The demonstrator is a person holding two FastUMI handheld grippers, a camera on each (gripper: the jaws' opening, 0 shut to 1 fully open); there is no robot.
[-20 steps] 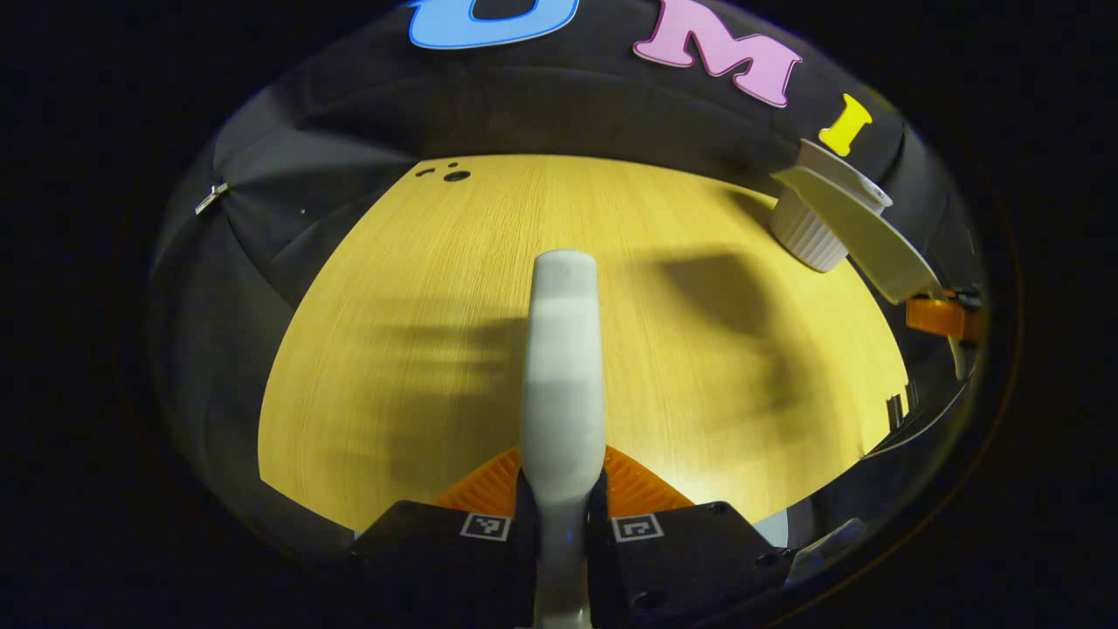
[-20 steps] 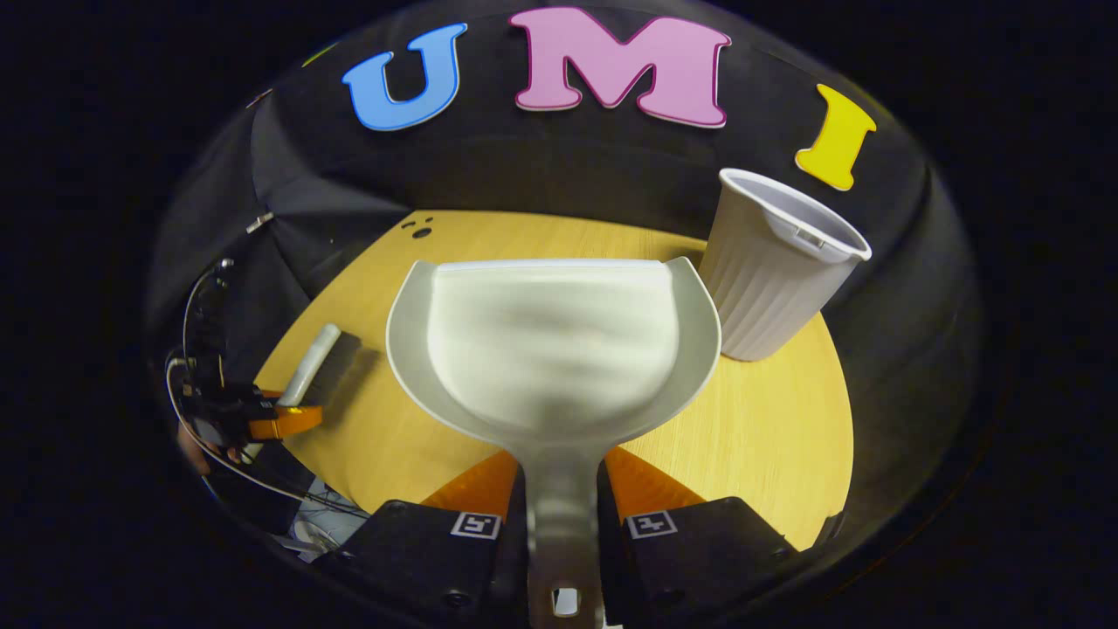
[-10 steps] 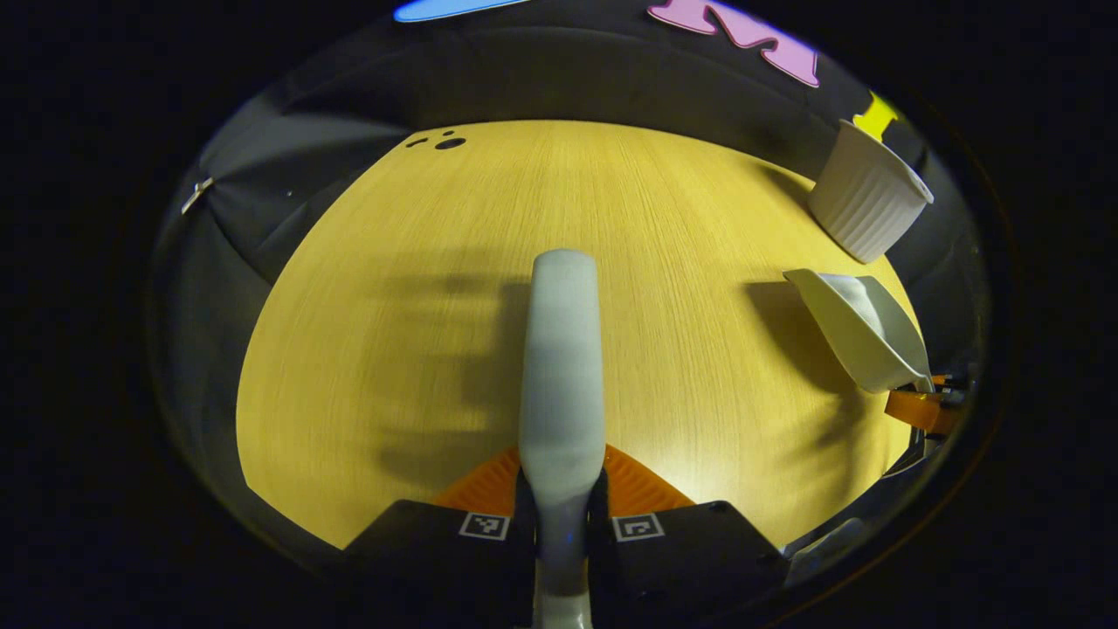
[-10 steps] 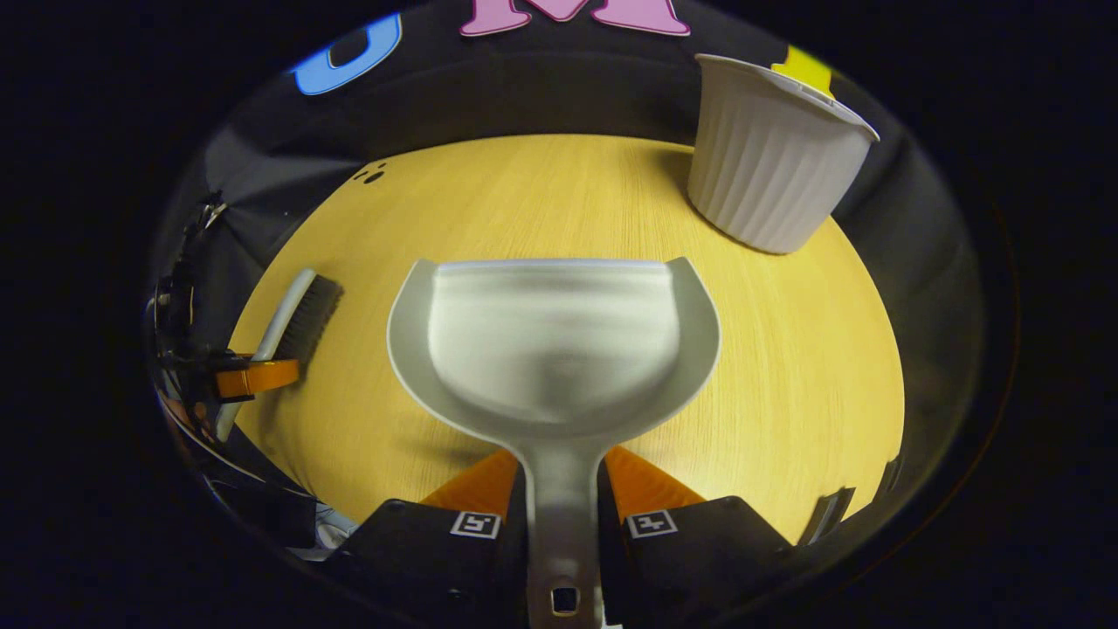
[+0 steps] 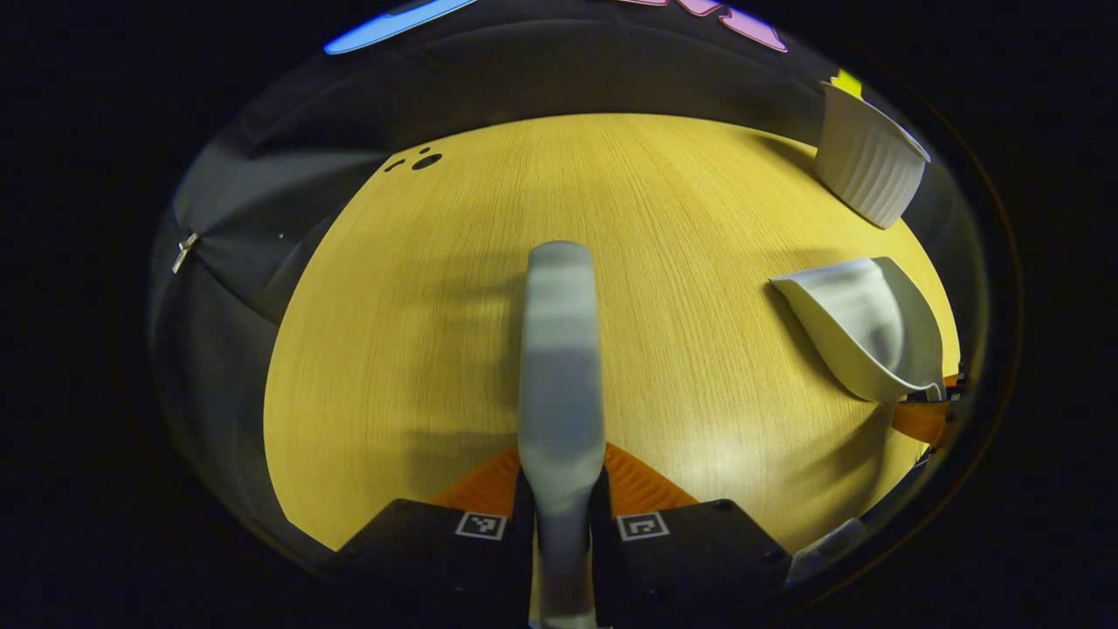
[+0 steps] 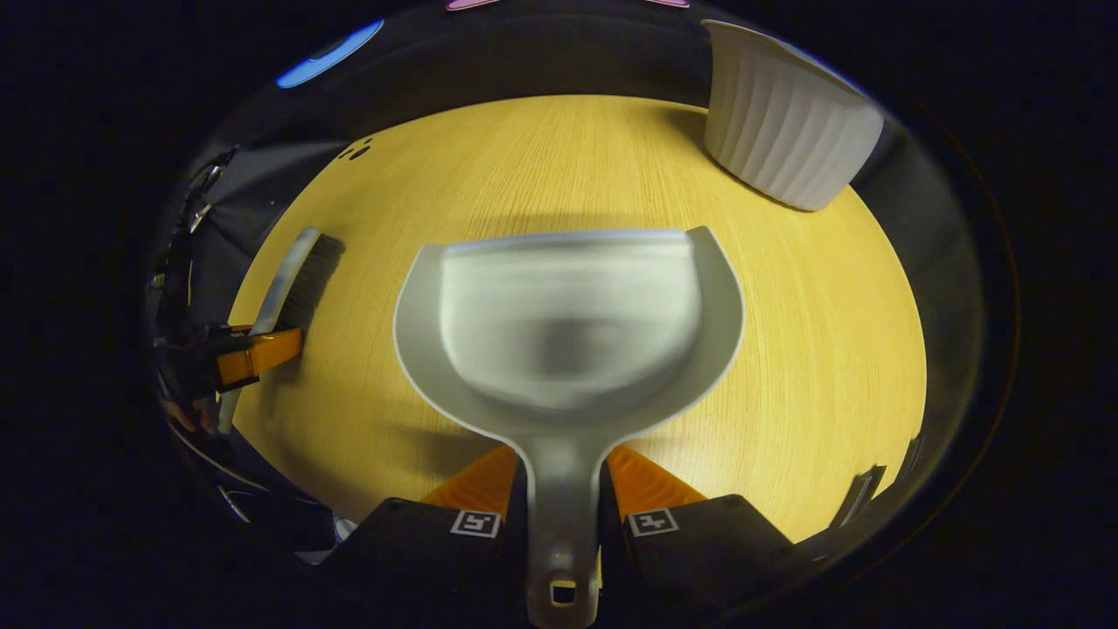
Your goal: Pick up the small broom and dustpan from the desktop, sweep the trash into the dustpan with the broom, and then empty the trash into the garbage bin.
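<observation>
Pickup step looks done: both tools are in hand. In the left gripper view the left gripper [image 5: 562,498] has its fingers closed tight on the broom [image 5: 560,349], whose pale back runs up the middle of the frame from the bottom; the bristles are hidden from here. In the right gripper view the right gripper [image 6: 563,502] is clamped on the dustpan [image 6: 568,332] by its handle at bottom centre, pan scoop opening toward the top of the frame and filling the middle.

Cross-check: the dustpan also sits at the right edge of the left gripper view, mouth facing left and low over the counter [image 5: 681,210]; whether it touches the wood I cannot tell. The broom appears at the left edge of the right gripper view with dark bristles toward the counter, well apart from the pan.

The garbage bin [image 6: 786,122], a white ribbed cup, stands upright at the upper right of the right gripper view and upper right of the left gripper view, near the far counter edge.

No trash visible on the counter or in the pan; pan interior is blurred, so small bits could be missed. Judgement: sweeping and dumping are likely finished and the tools just need setting down, though the pictures alone cannot settle it.
</observation>
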